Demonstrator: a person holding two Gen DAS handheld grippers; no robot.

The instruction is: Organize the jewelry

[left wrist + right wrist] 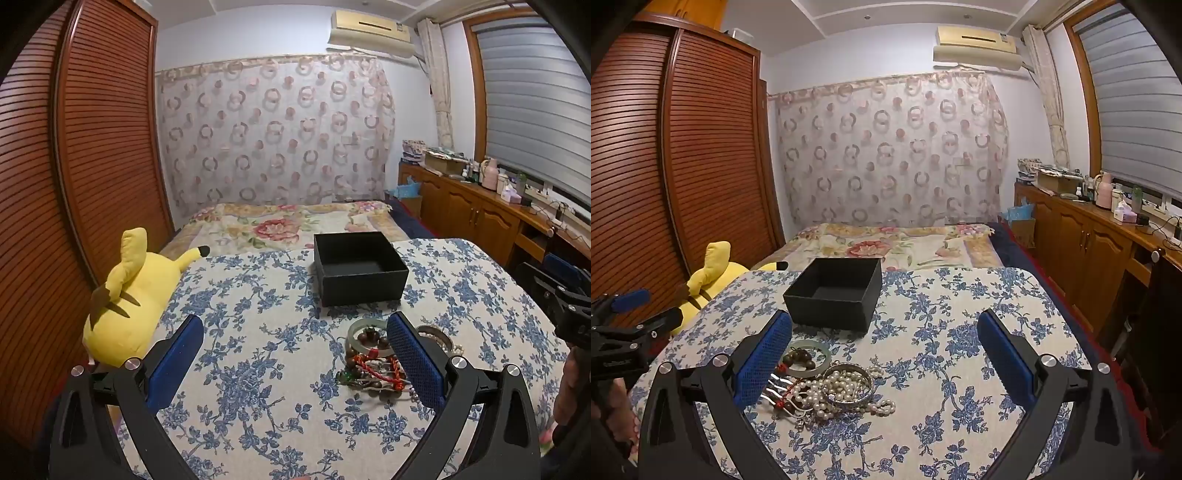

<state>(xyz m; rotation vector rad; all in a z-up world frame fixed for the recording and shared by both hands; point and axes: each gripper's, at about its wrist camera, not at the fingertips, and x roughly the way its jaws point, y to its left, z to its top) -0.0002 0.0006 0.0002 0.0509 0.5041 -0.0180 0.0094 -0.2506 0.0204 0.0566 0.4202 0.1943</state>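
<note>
A heap of jewelry (827, 387) lies on the blue-flowered tablecloth (942, 369): a pale jade bangle (809, 356), dark wooden beads (799, 356), a pearl necklace (834, 391), a silver bangle (849, 384) and a red cord piece (380, 369). An open, empty black box (834, 295) stands just behind it; it also shows in the left wrist view (358, 269). My right gripper (884, 350) is open, the heap by its left finger. My left gripper (295, 354) is open, the heap (373, 358) by its right finger.
A yellow plush toy (125, 306) lies at the table's left edge. A bed with a flowered cover (288, 225) is behind the table. A wooden wardrobe (74, 166) stands left, a wooden sideboard (1089, 240) with bottles right.
</note>
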